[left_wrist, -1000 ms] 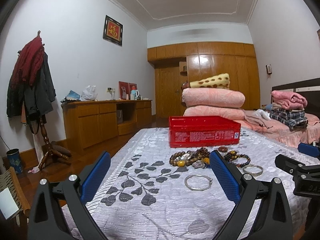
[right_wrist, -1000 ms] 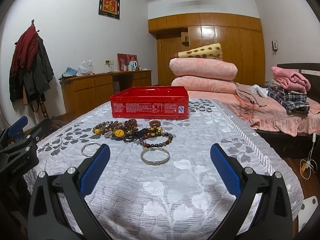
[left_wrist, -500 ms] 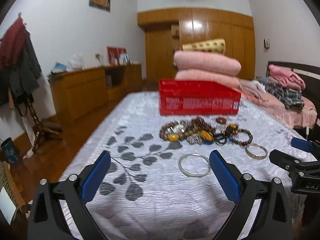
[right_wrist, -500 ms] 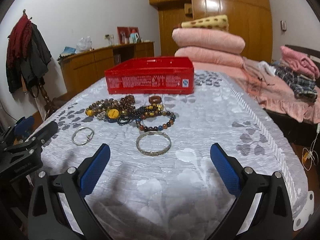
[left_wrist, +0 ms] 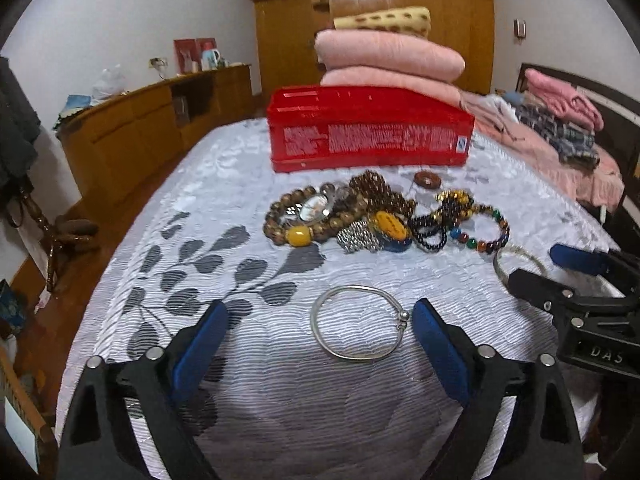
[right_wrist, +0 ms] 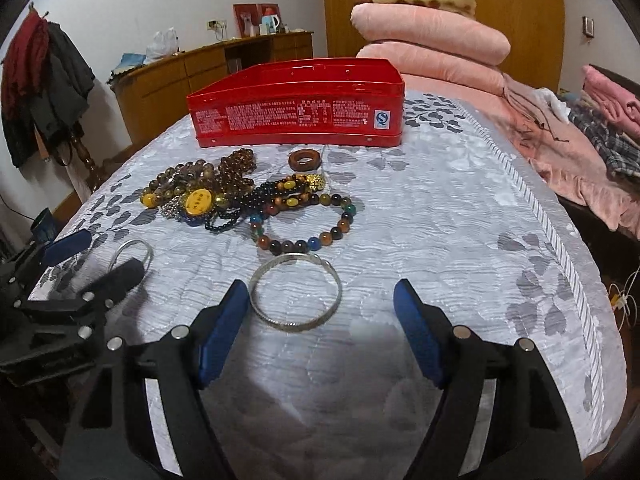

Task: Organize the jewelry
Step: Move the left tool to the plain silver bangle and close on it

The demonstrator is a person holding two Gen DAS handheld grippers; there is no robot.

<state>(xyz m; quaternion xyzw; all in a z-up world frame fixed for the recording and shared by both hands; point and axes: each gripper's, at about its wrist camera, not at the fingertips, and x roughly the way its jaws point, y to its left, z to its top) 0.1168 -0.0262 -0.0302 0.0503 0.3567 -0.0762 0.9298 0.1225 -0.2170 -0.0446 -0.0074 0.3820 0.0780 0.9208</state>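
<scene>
The jewelry lies on a bed covered with a white quilt [right_wrist: 440, 216] that has grey leaf patterns. At the far side of the quilt stands a red tin box [right_wrist: 296, 108], open at the top, with white print on its front wall.

In front of the box there is a heap of bead bracelets [left_wrist: 344, 212]: brown beads, a yellow oval piece, a small watch face and black beads lie tangled together. A brown wooden ring [right_wrist: 305, 160] lies alone, between the heap and the box. A bracelet of many-coloured beads [right_wrist: 308, 224] lies at the right edge of the heap and touches it.

Closer to the cameras lie two silver bangles, apart from each other. The thin silver bangle [left_wrist: 360, 322] with a small ball at its end lies flat on the quilt just ahead of the left tongs [left_wrist: 320, 336]. Their blue pads stand wide on both sides of it and are closing, but they do not press on it; the right pad is very near the ball end.

The broad silver bangle [right_wrist: 296, 290] lies flat just ahead of the right tongs [right_wrist: 320, 316]. These tongs are also closing and hold nothing; the left pad is just beside the bangle's rim, the right pad is well apart from it.

Behind the box, pink folded blankets [right_wrist: 432, 40] are stacked on the bed.
</scene>
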